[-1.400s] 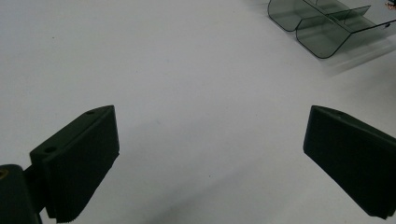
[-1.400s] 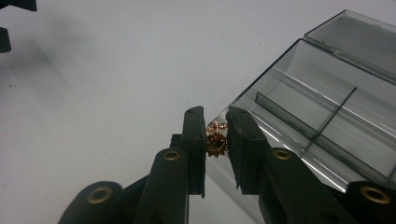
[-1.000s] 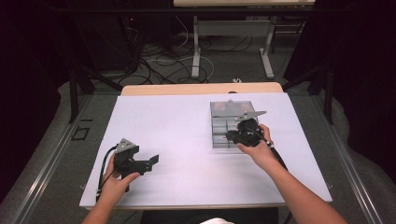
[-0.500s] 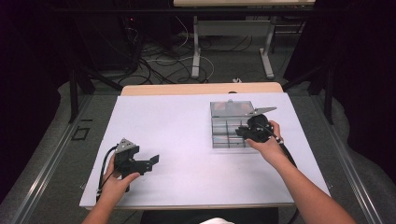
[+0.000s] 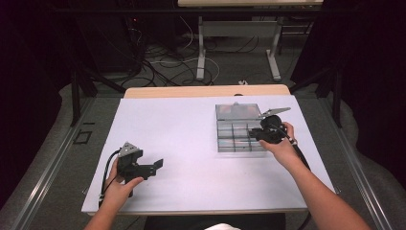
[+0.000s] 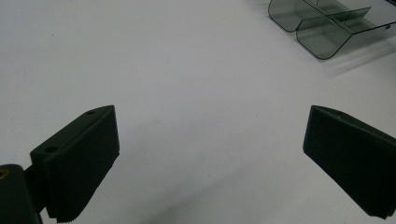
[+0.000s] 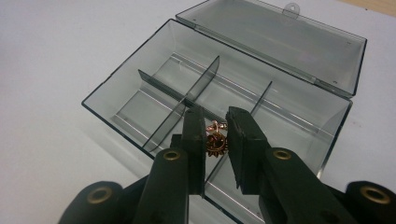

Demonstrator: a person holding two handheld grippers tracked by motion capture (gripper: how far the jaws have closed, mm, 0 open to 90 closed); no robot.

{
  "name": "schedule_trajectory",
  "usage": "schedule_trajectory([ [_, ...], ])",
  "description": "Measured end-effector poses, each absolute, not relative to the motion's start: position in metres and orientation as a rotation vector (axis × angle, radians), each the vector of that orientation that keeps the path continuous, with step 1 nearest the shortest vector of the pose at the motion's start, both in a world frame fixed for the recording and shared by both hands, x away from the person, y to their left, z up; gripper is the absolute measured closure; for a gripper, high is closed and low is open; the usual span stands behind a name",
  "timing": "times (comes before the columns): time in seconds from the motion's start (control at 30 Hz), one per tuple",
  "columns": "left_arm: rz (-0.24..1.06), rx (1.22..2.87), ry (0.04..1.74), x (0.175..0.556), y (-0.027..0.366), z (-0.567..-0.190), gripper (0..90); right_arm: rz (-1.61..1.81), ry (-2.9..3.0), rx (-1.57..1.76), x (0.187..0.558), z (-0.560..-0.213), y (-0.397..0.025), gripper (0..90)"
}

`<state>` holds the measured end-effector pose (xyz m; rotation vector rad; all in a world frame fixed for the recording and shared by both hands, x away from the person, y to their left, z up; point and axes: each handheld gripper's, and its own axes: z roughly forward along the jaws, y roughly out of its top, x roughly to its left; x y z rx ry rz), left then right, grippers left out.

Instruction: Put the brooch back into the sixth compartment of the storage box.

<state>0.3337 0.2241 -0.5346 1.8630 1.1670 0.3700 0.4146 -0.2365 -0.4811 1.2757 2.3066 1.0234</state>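
A clear smoky plastic box [image 5: 225, 143] with dividers lies open at the table's right, its lid [image 7: 280, 42] folded back. My right gripper [image 5: 257, 134] hovers over the box's near compartments. In the right gripper view its jaws [image 7: 215, 116] stand close together on a small copper-gold charm [image 7: 215, 142] above a middle compartment. My left gripper [image 5: 158, 165] rests low at the table's front left, held in a hand. Its jaws are spread wide over bare tabletop [image 6: 210, 158] with nothing between them. A corner of the box [image 6: 322, 32] shows far off in the left gripper view.
The white tabletop [image 5: 182, 129] stretches between the two grippers. A wooden strip [image 5: 206, 91] runs along its far edge. Beyond it are table legs and cables on the floor [image 5: 167, 52].
My right gripper has moved to the right and forward over the box, carrying the charm. The left gripper has stayed put.
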Motion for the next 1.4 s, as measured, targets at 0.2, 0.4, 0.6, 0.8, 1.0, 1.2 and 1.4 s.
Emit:
schedule_trajectory([
  [0.2,0.371,1.864,1.167,0.334,0.224,-0.535,4.2,1.005,2.307,1.277,0.417,-0.483,-0.241,77.7],
  [0.4,0.371,1.864,1.166,0.334,0.224,-0.535,4.2,0.987,2.315,1.312,0.417,-0.483,-0.245,77.7],
  [0.6,0.369,1.863,1.166,0.334,0.224,-0.535,4.2,0.981,2.315,1.335,0.419,-0.484,-0.25,77.7],
  [0.8,0.368,1.863,1.167,0.334,0.224,-0.535,4.2,0.964,2.315,1.374,0.421,-0.486,-0.254,77.7],
  [1.0,0.369,1.863,1.166,0.334,0.224,-0.535,4.2,0.956,2.312,1.398,0.422,-0.49,-0.26,77.7],
  [1.2,0.37,1.864,1.168,0.334,0.224,-0.535,4.2,0.954,2.311,1.411,0.422,-0.493,-0.263,77.6],
  [1.4,0.368,1.865,1.169,0.334,0.224,-0.535,4.2,0.951,2.317,1.443,0.422,-0.498,-0.263,77.7],
])
